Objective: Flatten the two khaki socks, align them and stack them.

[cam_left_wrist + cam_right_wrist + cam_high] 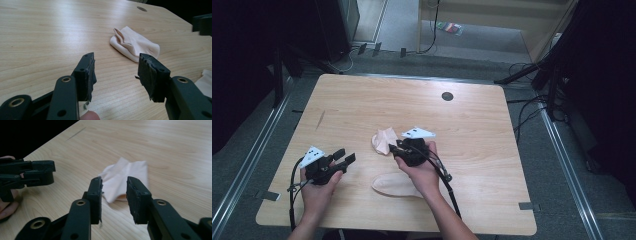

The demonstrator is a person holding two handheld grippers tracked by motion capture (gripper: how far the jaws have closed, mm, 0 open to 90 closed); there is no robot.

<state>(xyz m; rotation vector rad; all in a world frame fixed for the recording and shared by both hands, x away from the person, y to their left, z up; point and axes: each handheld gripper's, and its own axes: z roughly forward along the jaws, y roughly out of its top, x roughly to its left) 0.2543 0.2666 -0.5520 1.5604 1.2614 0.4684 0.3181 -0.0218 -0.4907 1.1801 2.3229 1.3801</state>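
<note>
Two pale socks (383,140) (394,184), two grippers (346,156) (393,148), one table (362,100)

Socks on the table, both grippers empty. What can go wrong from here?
1. The folded sock lies loose and bunched ahead of the right gripper; its fingers stand apart, so a close could pinch only one layer and unfold it.
2. The flat sock lies partly under the right forearm and could get dragged.
3. The left gripper sits close by; both reaching for one sock could collide.
</note>
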